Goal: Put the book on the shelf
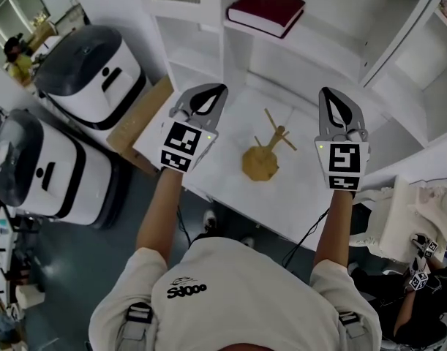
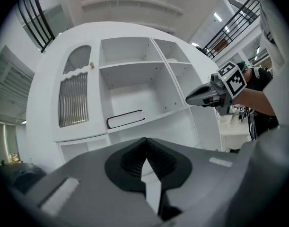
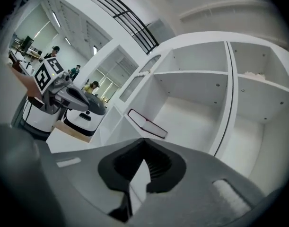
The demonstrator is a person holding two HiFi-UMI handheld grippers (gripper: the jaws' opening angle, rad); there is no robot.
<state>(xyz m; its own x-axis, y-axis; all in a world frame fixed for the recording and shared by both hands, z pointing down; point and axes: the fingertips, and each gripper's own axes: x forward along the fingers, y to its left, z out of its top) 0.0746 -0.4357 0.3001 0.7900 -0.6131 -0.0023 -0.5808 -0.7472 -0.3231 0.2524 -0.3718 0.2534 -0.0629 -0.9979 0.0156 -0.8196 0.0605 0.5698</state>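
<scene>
Book point(image 1: 265, 10) lying flat on the white shelf point(image 1: 333, 50). Left gripper point(image 1: 212, 93) and right gripper point(image 1: 329, 97) hover over the table point(image 1: 227, 134), jaws pressed together, holding nothing.

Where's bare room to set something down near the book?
Right of the book its shelf is bare; the compartment above is empty too. On the table, only the middle is taken, by the wooden stand.
</scene>
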